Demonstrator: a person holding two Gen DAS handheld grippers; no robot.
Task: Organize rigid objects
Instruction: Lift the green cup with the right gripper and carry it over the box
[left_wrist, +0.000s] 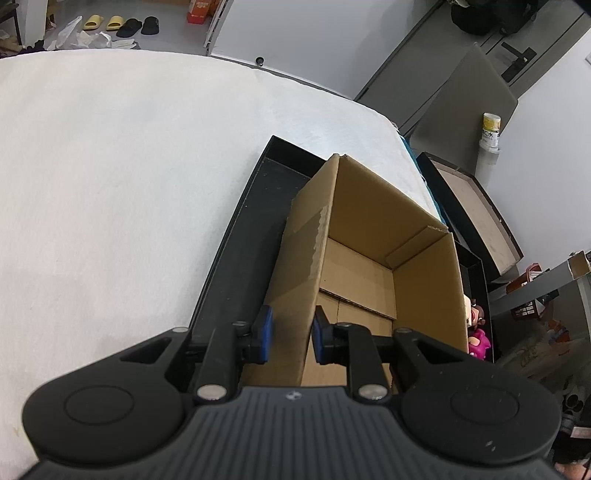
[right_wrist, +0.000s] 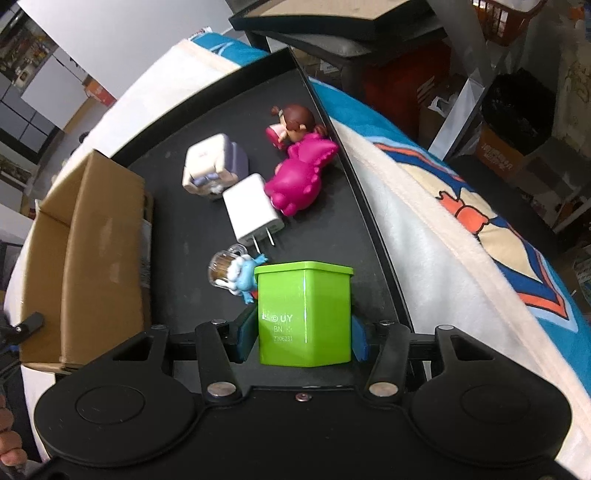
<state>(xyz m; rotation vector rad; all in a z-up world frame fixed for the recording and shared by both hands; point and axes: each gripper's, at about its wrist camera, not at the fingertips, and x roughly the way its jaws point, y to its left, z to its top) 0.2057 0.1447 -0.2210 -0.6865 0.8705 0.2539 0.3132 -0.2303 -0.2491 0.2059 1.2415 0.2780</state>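
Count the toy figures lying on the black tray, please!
3. A brown-haired doll in a pink dinosaur suit by the tray's right rim, a white-and-lilac blocky figure left of it, a small blue figure behind the green box. The box may hide more.

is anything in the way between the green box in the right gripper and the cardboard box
Nothing visible blocks it. The green box sits between the right gripper's pads at the near end of the black tray. The cardboard box stands to its left, top open, its wall pinched by the left gripper. The small blue figure lies just beside the green box.
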